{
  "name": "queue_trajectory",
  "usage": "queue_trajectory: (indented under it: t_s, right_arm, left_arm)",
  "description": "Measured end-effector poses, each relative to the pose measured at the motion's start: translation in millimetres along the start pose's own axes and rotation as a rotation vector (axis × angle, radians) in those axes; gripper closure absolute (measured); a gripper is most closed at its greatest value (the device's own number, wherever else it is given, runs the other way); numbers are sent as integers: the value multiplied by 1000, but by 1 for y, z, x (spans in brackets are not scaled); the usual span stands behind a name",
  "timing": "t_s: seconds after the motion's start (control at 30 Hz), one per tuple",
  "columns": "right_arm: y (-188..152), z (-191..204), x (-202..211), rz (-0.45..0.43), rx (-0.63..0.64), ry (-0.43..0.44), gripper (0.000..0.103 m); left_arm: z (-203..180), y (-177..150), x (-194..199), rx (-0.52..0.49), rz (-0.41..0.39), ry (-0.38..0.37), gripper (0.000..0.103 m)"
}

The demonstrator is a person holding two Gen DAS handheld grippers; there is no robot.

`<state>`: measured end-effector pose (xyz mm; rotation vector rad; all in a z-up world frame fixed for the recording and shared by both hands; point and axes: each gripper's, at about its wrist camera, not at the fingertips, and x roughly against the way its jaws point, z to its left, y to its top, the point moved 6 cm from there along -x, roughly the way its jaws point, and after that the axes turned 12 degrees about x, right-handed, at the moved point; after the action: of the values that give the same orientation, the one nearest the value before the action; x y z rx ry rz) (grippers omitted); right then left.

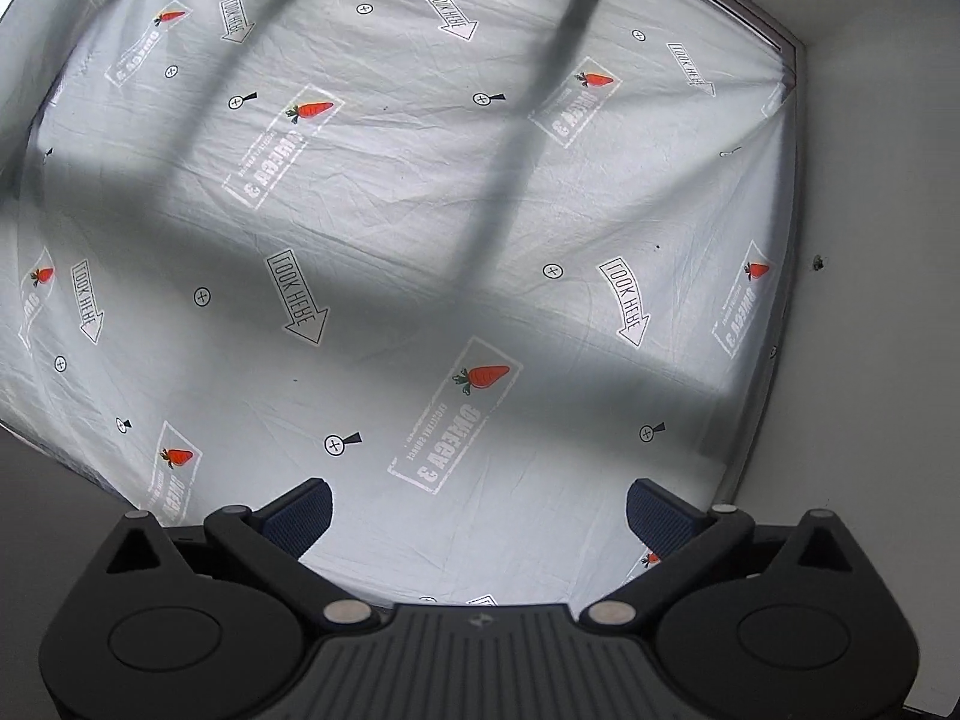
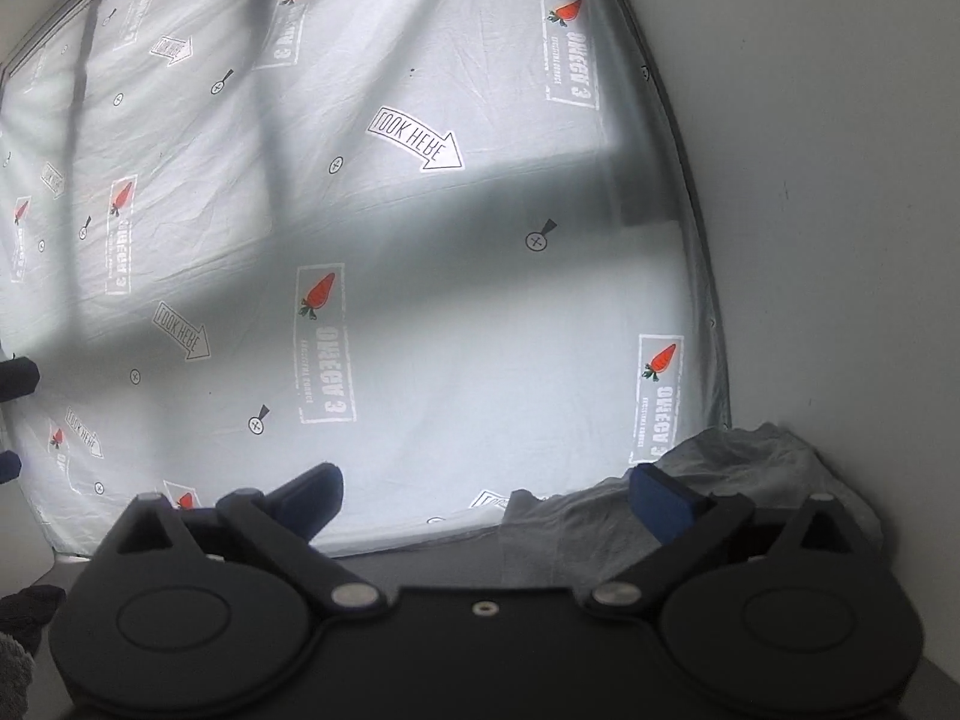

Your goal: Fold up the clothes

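A white printed sheet with orange carrots and "LOOK HERE" arrows [image 1: 420,228] lies spread flat over the tabletop, filling both wrist views, crossed by broad shadows. The left tool [image 1: 479,510] hovers above it with its blue-padded fingers spread wide and nothing between them. The right tool [image 2: 486,495] is likewise spread wide and empty.

The task's thing, a crumpled pale grey garment of thin fabric [image 2: 732,474], lies bunched in a heap at about 4 o'clock in the right wrist view, at the sheet's near edge close to the white wall [image 2: 840,180], partly behind the right tool's right finger. It is not visible in the left view.

It looks light, soft and limp, so it should sag and drape when lifted, and it may slide on the smooth sheet. Whether the heap is loose or roughly folded cannot be told. A hem, corner or shoulder seam would give the surest hold; none shows clearly in the bundle.
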<state>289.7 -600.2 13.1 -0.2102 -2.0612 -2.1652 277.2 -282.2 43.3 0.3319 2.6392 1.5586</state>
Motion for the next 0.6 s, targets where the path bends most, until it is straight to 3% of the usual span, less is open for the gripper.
queue_trajectory:
  t_s: [0.17, 0.43, 0.6]
  right_arm:
    - [-12, 95, 27, 34, 70, 14, 0]
    - [-42, 254, 102, 35, 100, -11, 0]
    - [-63, 308, 140, 128, 110, -16, 0]
  left_arm:
    - [31, 26, 45, -109, 44, 75, 0]
    - [109, 50, 117, -129, 196, 41, 0]
    - [153, 47, 163, -209, 277, 81, 0]
